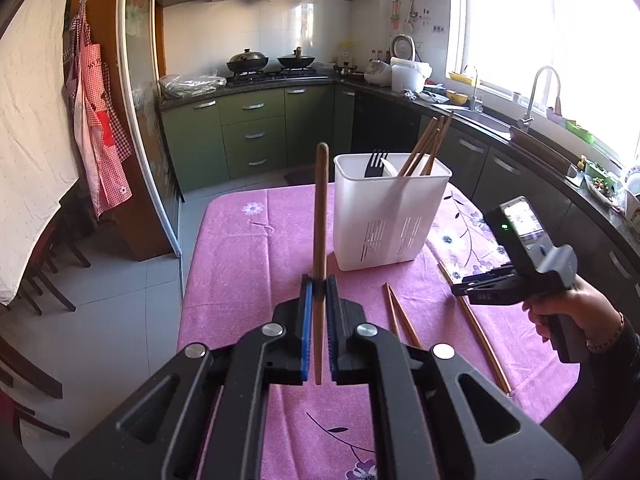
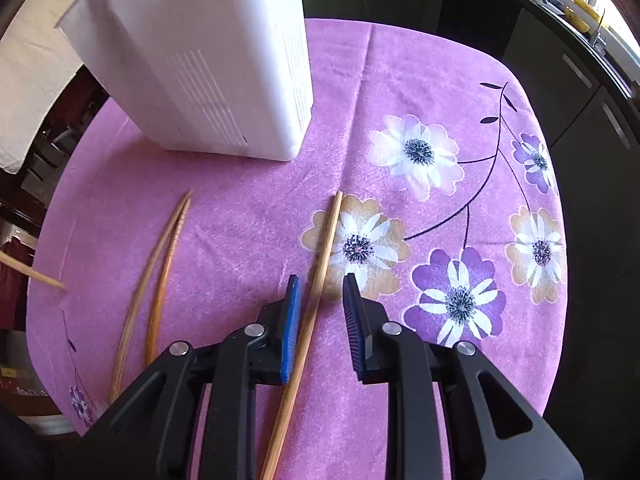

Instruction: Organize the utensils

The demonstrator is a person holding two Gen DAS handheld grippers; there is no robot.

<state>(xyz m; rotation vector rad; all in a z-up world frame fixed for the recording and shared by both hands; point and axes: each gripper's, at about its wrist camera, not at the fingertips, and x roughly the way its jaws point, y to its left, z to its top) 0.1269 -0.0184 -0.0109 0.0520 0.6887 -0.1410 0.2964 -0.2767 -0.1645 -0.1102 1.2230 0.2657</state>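
My left gripper (image 1: pixel 319 286) is shut on a wooden chopstick (image 1: pixel 321 216) and holds it upright above the pink tablecloth, left of the white utensil holder (image 1: pixel 388 220). The holder contains a black fork (image 1: pixel 375 163), a white utensil and several chopsticks (image 1: pixel 428 146). My right gripper (image 2: pixel 320 288) is open, low over the cloth, its jaws on either side of a single chopstick (image 2: pixel 316 292) lying on the table. A pair of chopsticks (image 2: pixel 160 272) lies to its left, also in the left wrist view (image 1: pixel 400 320). The right gripper shows in the left wrist view (image 1: pixel 460 286).
The table carries a pink flowered tablecloth (image 2: pixel 400 80). Green kitchen cabinets (image 1: pixel 248 136), a stove with woks (image 1: pixel 272 62) and a sink counter (image 1: pixel 500 124) lie beyond. An apron (image 1: pixel 96 128) hangs at left. Chairs (image 1: pixel 44 272) stand at left.
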